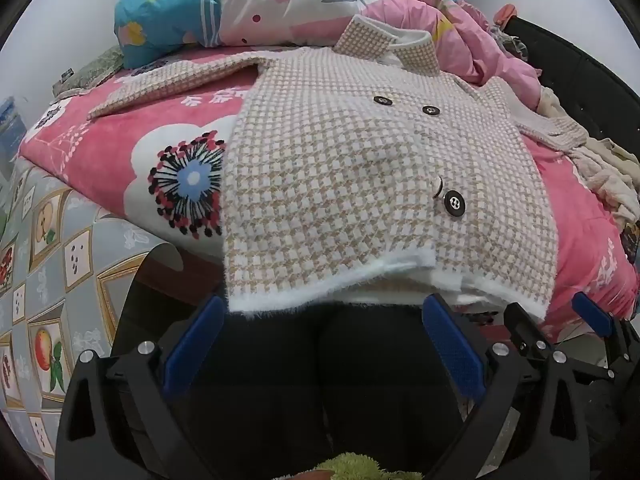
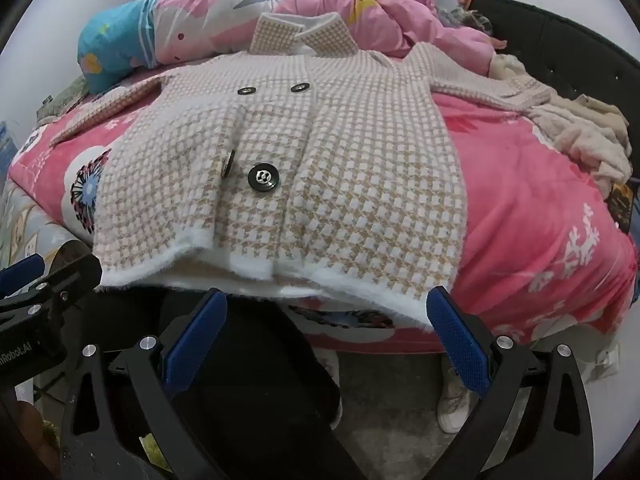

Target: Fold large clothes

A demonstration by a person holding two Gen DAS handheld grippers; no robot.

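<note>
A beige-and-white houndstooth coat (image 1: 344,168) (image 2: 320,168) with black buttons (image 2: 262,177) lies face up on the pink bedspread (image 2: 520,208). Its collar points to the far side and its white fuzzy hem (image 1: 320,292) hangs at the bed's near edge. One sleeve (image 1: 168,84) stretches left and the other (image 2: 488,92) right. My left gripper (image 1: 324,308) hovers open just before the hem's left part, nothing between its blue pads (image 1: 192,344). My right gripper (image 2: 327,300) stands open before the hem's right part, and it also shows in the left wrist view (image 1: 556,316).
A heaped pink quilt (image 1: 360,8) and a blue pillow (image 1: 164,20) lie behind the collar. Beige clothes (image 2: 580,136) are piled at the right by the black headboard (image 2: 560,48). A person's dark trousers (image 2: 256,380) and a white shoe (image 2: 452,404) are below the bed edge.
</note>
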